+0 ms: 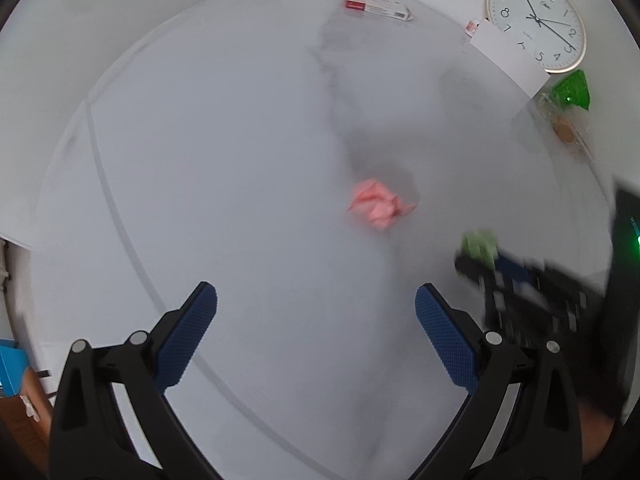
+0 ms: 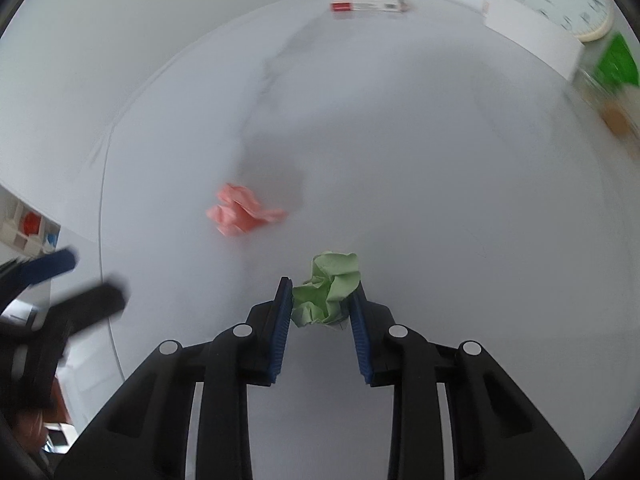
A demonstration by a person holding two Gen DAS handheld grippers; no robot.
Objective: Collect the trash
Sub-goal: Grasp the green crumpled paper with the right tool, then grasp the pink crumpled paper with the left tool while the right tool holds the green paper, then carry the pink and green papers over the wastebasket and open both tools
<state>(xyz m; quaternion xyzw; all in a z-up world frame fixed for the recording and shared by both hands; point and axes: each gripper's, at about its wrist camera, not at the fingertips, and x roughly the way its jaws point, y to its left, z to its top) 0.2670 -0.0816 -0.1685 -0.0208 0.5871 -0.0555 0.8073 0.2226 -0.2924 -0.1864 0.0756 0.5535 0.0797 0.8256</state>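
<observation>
round pale table (image 1: 200, 140), broad bare middle. right gripper (image 2: 322, 300) clenched on green paper wad (image 2: 328, 288), near edge. left gripper (image 1: 316, 300) released. pink wad (image 1: 380, 204) mid-table. clock (image 1: 536, 20), red box (image 1: 376, 6) along far rim.

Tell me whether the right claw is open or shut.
Shut on the green paper ball: the right claw has both blue pads pressed against its sides, in the right wrist view.
</observation>
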